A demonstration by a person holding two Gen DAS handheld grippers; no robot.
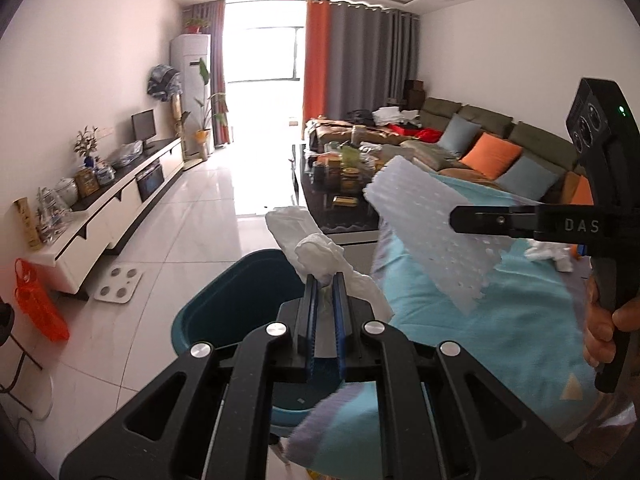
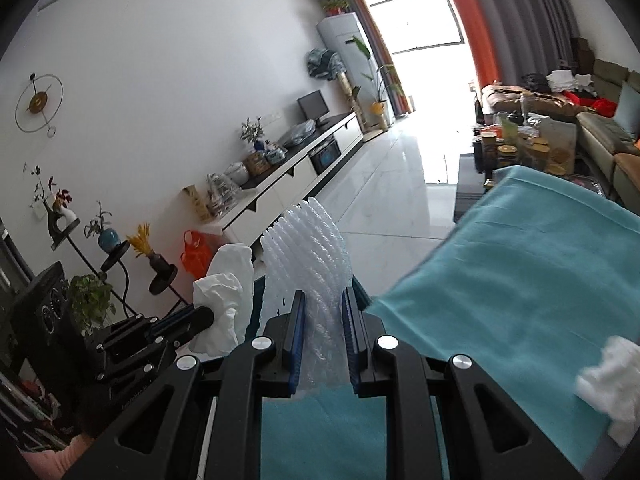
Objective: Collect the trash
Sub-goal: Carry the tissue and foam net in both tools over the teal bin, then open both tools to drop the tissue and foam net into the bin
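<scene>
A dark teal plastic bin point(image 1: 224, 300) stands on the floor, just left of a table draped in teal cloth point(image 1: 500, 320). Over the bin's right rim, the left gripper point(image 1: 325, 280) clamps a crumpled white tissue point(image 1: 316, 248). Right of the bin, above the cloth, the right gripper point(image 2: 323, 304) pinches a ridged translucent white foam sheet point(image 2: 308, 248). Another white tissue wad point(image 2: 612, 380) lies on the cloth, far from the bin.
</scene>
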